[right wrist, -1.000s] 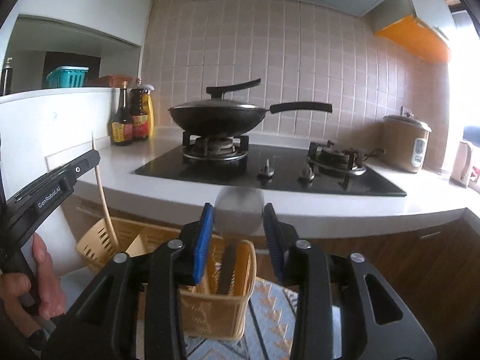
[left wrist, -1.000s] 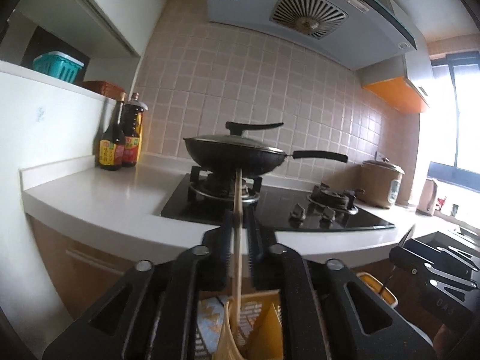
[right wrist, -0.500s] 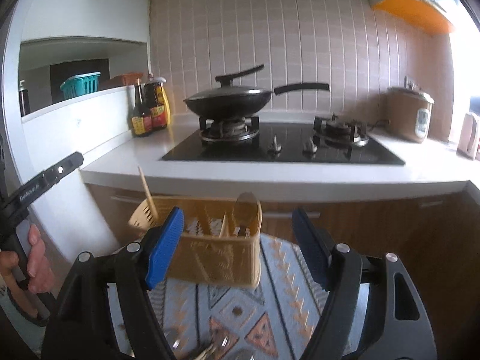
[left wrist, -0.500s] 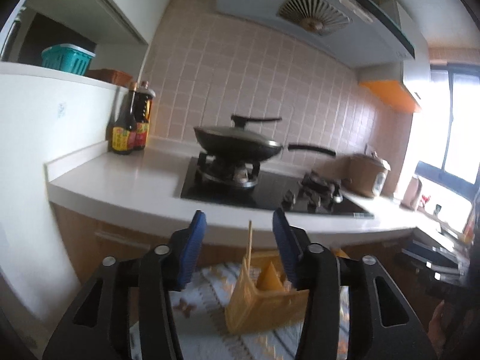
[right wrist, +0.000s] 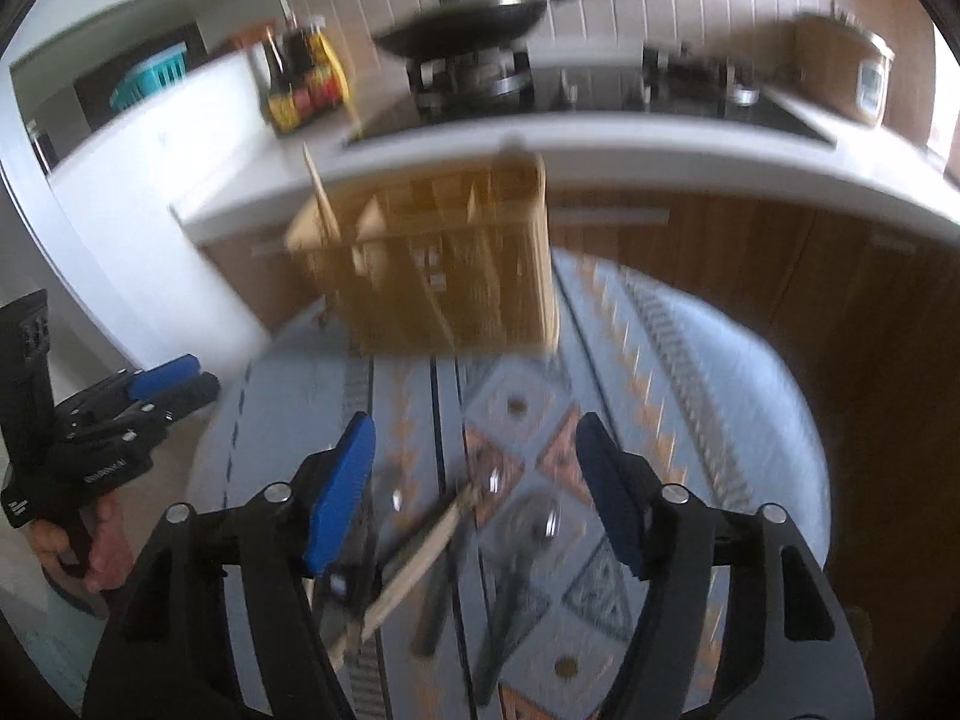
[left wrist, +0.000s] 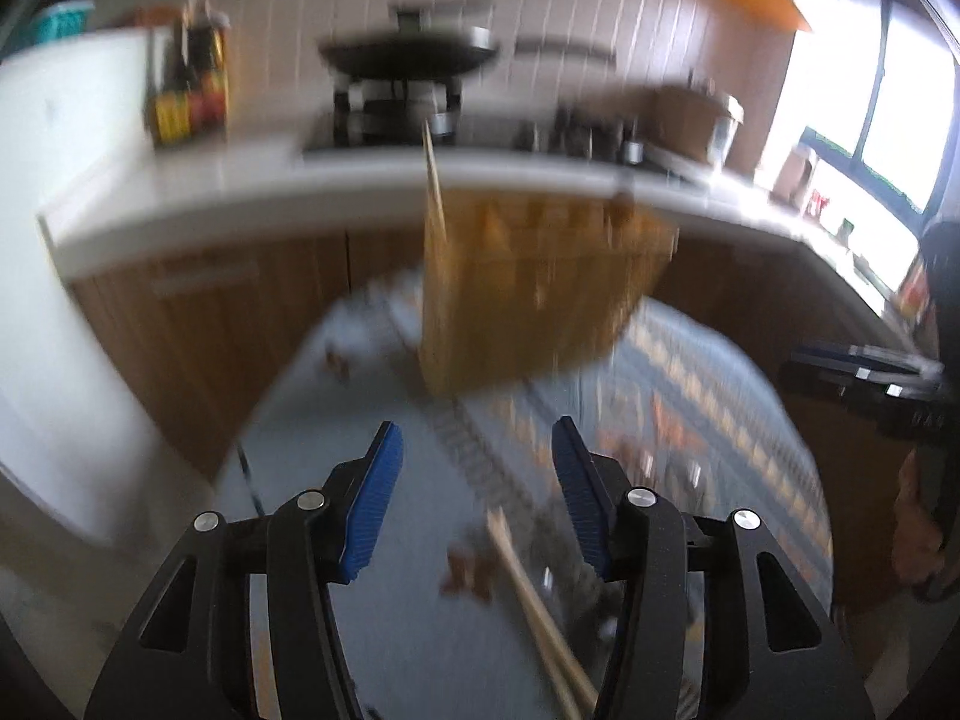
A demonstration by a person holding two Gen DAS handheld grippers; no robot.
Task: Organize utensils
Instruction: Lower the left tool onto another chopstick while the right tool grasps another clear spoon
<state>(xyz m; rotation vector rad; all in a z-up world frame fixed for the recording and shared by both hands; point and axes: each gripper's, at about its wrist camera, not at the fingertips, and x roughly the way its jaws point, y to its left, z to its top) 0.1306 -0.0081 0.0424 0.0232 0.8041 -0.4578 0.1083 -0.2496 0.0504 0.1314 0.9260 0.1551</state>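
A yellow slatted utensil holder point(left wrist: 528, 288) stands on a patterned cloth, also in the right wrist view point(right wrist: 432, 264). One chopstick point(left wrist: 433, 180) stands upright in it point(right wrist: 321, 198). My left gripper point(left wrist: 477, 498) is open and empty, above wooden chopsticks point(left wrist: 534, 600) lying on the cloth. My right gripper point(right wrist: 474, 498) is open and empty, above a wooden utensil point(right wrist: 414, 564) and dark-handled cutlery point(right wrist: 510, 594) lying on the cloth. Both views are motion-blurred.
The patterned cloth point(right wrist: 690, 372) covers a round table in front of a white kitchen counter point(left wrist: 240, 192). On the counter are a stove with a black pan point(right wrist: 468, 24), sauce bottles point(right wrist: 300, 84) and a rice cooker point(right wrist: 852, 72).
Both grippers let go of their utensils, which now stand in the holder, then opened, pulled back and tilted down toward the loose utensils on the cloth.
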